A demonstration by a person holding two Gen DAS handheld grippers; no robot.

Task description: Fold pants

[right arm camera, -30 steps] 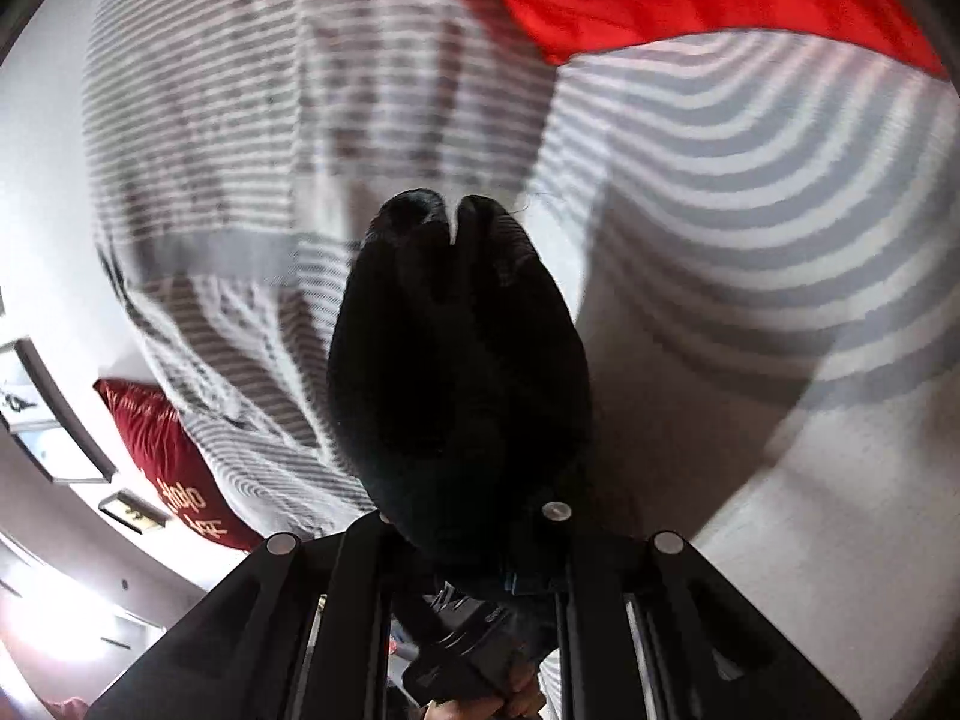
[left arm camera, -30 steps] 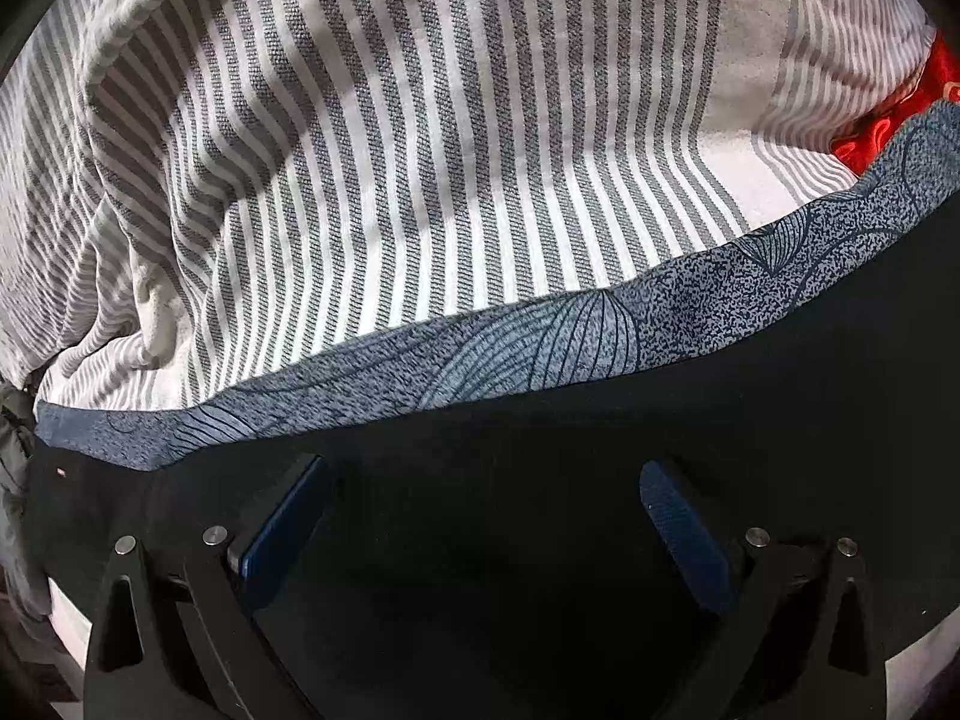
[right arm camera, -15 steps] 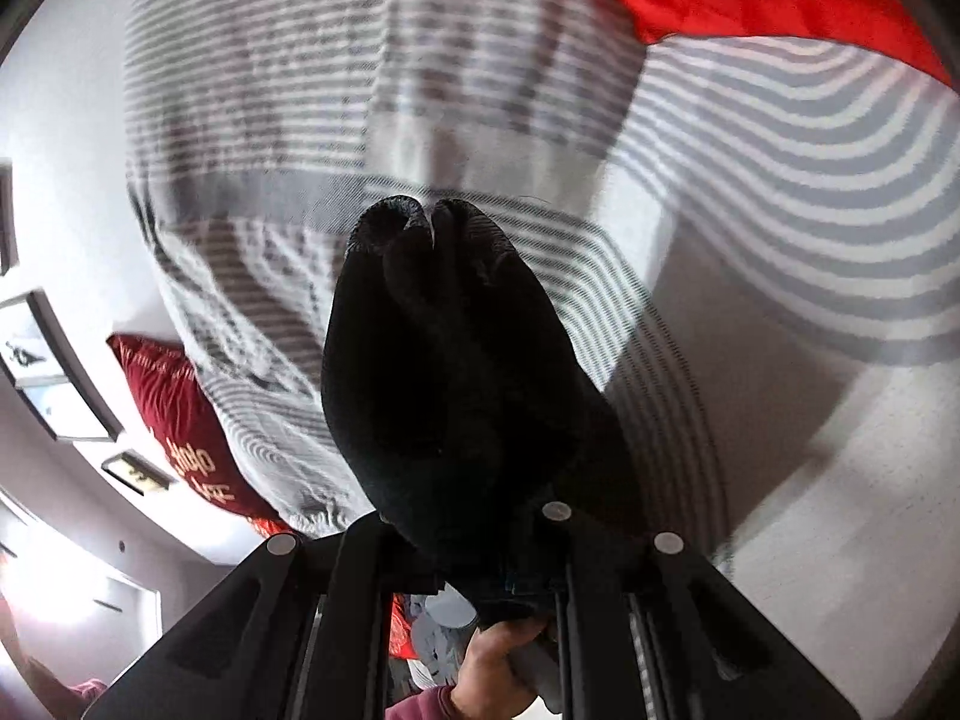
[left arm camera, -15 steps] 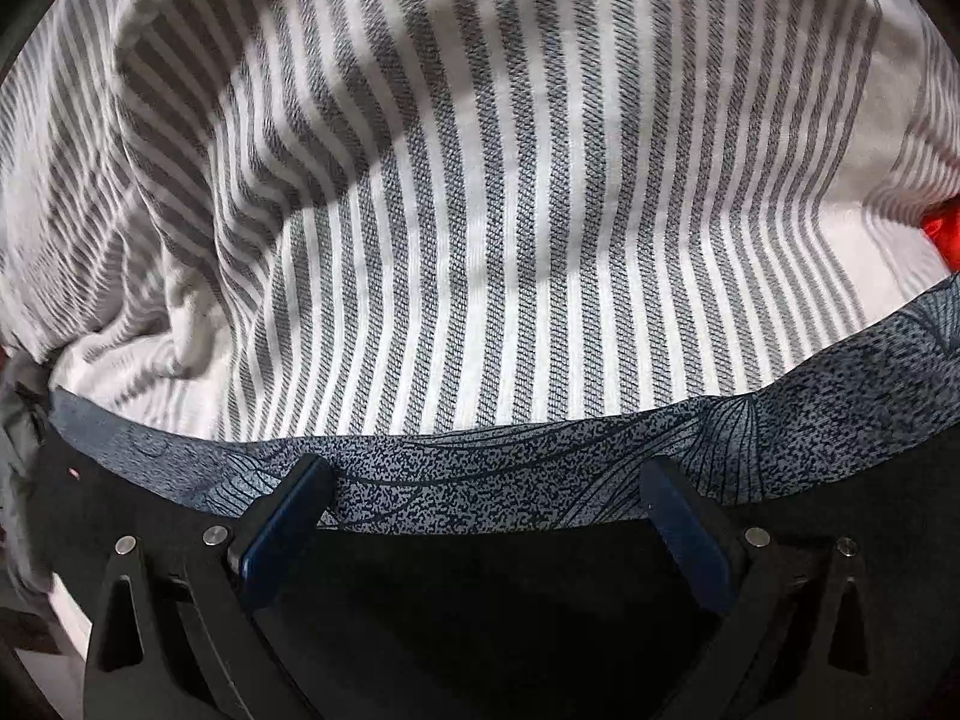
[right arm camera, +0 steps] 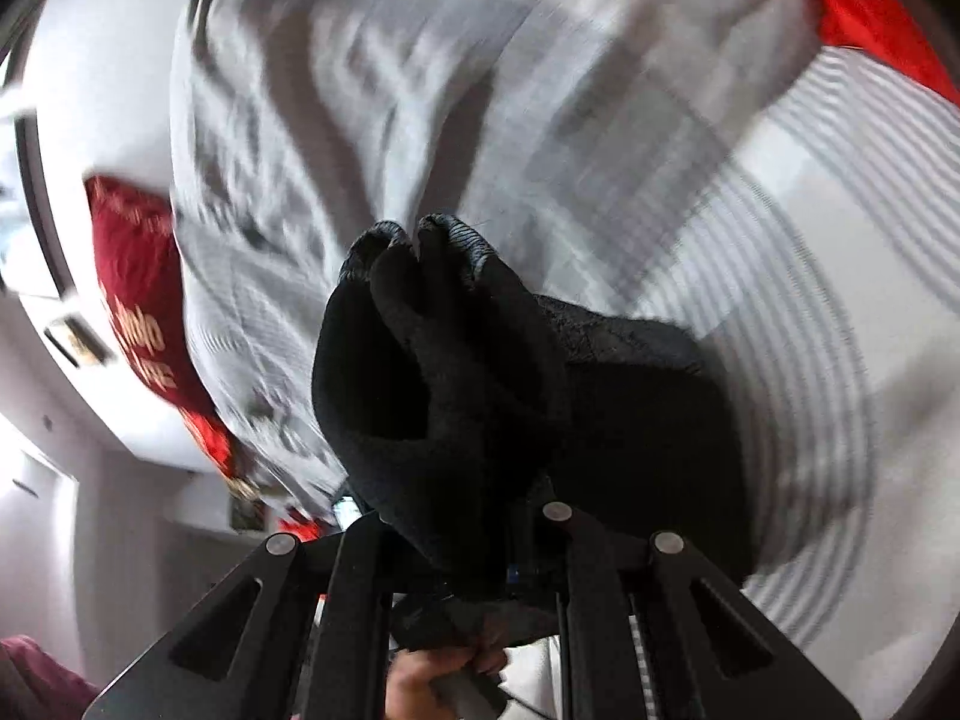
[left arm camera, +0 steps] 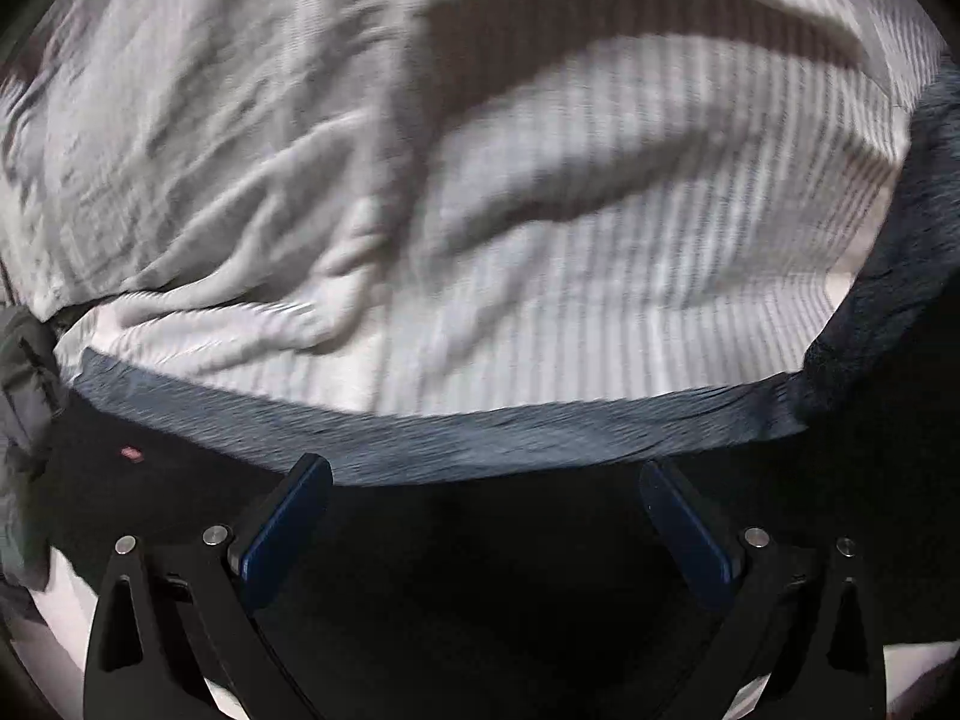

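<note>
The left gripper is spread wide over the black pants on the striped bedsheet. The right gripper is pinched on bunched pants fabric; its fingertips are hidden, the surroundings blurred.

Looks like a bedroom in someone's home. Rumpled grey-and-white striped bedding spread across a bed, with a dark red lettered pillow off at the side and bright red fabric up in the corner. Plain white walls with small framed pictures too.
</note>
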